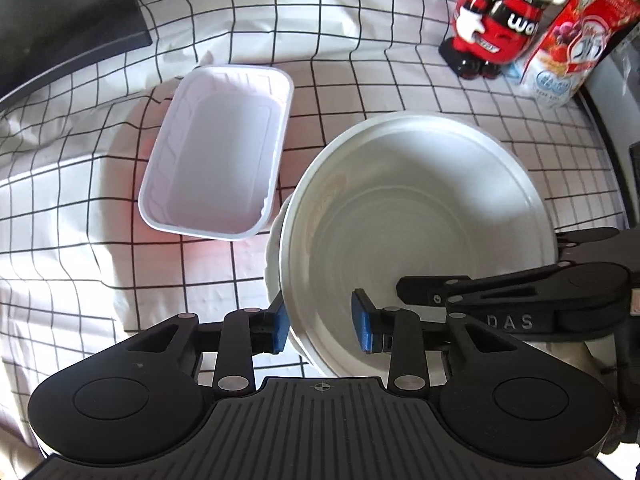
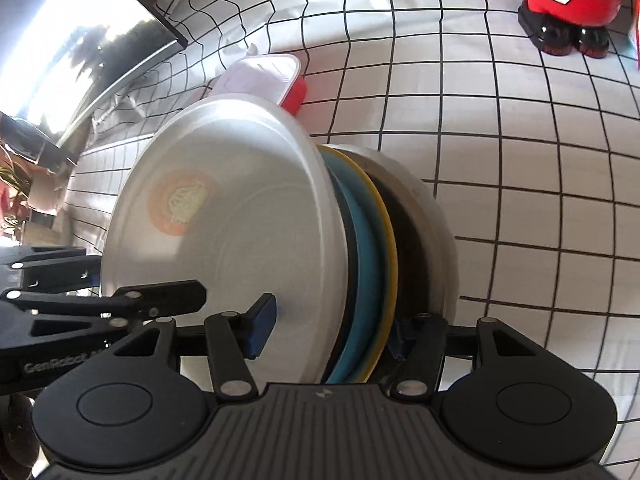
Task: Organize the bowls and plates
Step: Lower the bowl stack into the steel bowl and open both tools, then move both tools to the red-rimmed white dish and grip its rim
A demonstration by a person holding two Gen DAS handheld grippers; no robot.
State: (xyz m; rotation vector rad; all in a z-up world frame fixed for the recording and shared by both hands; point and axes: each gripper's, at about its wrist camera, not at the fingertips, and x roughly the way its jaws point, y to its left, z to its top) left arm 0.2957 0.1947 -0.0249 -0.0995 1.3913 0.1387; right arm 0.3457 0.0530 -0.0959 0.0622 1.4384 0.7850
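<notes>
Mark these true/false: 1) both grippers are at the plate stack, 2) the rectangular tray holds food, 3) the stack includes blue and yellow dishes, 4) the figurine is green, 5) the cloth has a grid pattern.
1) True. The left gripper straddles the rim of the white plate, and the right gripper spans the whole stack.
2) False. The rectangular tray is empty.
3) True. A blue plate and a yellow plate sit behind the white one.
4) False. The figurine is red, black and white.
5) True. The tablecloth is white with black grid lines.
</notes>
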